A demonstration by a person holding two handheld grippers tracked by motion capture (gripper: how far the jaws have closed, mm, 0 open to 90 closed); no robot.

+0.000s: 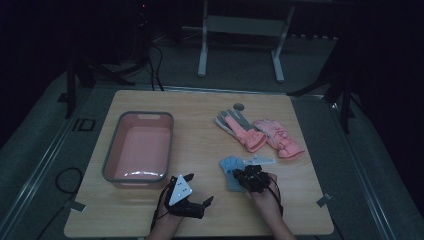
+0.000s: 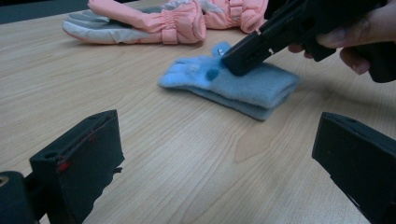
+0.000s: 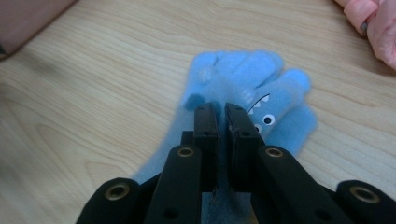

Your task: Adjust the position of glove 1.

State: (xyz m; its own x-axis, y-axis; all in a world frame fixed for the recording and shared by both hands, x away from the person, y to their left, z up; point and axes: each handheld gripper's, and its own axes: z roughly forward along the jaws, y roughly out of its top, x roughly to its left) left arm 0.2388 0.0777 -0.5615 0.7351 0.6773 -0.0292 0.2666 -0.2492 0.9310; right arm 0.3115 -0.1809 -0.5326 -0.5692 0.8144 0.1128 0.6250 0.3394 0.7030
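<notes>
I have the right gripper [image 3: 221, 109] pressed together on the blue glove [image 3: 243, 88] at lower center of the table [image 1: 200, 145], pinching its fabric, probably to lift it. The left gripper [image 2: 219, 158] waits spread beside it.

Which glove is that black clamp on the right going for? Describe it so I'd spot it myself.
Start at the pink tub on the left of the wooden table, then look right past the middle. Two pink gloves lie toward the far side; nearer the person lies the blue glove, under the right gripper. It alone is fuzzy blue, with a cartoon face.
</notes>
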